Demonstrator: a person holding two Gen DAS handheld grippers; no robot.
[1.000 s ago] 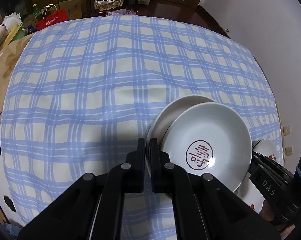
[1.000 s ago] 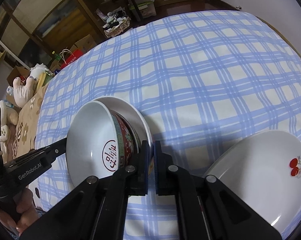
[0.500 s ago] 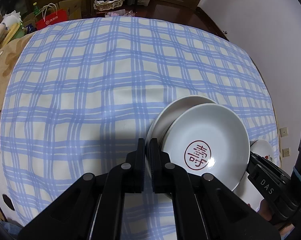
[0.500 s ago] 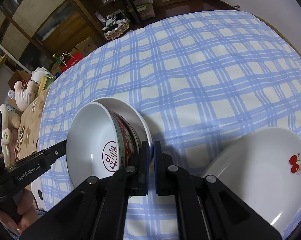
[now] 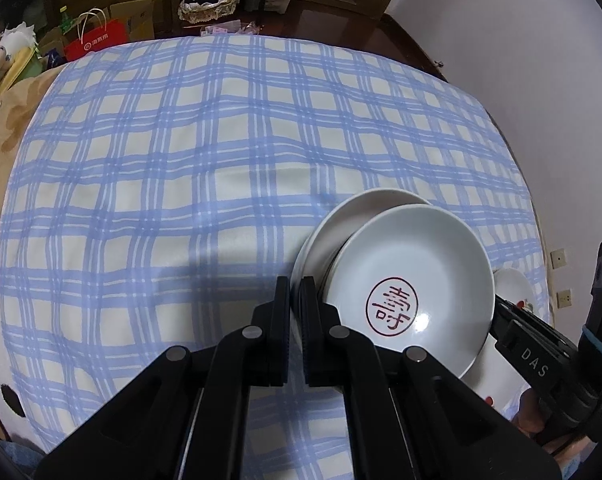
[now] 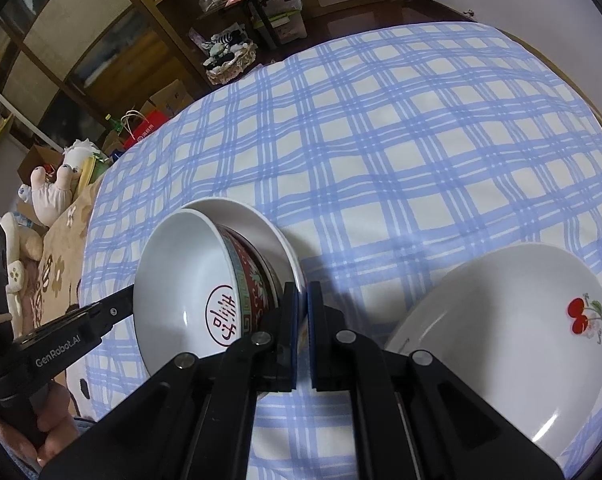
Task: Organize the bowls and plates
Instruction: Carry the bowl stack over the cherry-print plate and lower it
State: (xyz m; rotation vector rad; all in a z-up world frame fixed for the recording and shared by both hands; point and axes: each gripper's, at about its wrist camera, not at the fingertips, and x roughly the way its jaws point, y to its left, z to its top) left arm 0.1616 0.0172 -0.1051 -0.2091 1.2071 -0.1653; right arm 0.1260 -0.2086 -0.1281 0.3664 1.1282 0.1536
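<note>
Almost nothing has changed in the last second. The left tool [image 5: 295, 300] stays narrow, closed on the near rim of the white plate [image 5: 341, 220]. The right tool [image 6: 303, 308] stays closed in the same way on the opposite rim. The bowl [image 5: 413, 264] with the red seal still sits inside this plate, above the checked counter [image 5: 181, 160]. Only the cherry plate [image 6: 501, 320], beside the right tool, has drifted a little in view. So the pair is probably being carried slowly toward it. Whether it already hangs free of the cloth cannot be told.
</note>
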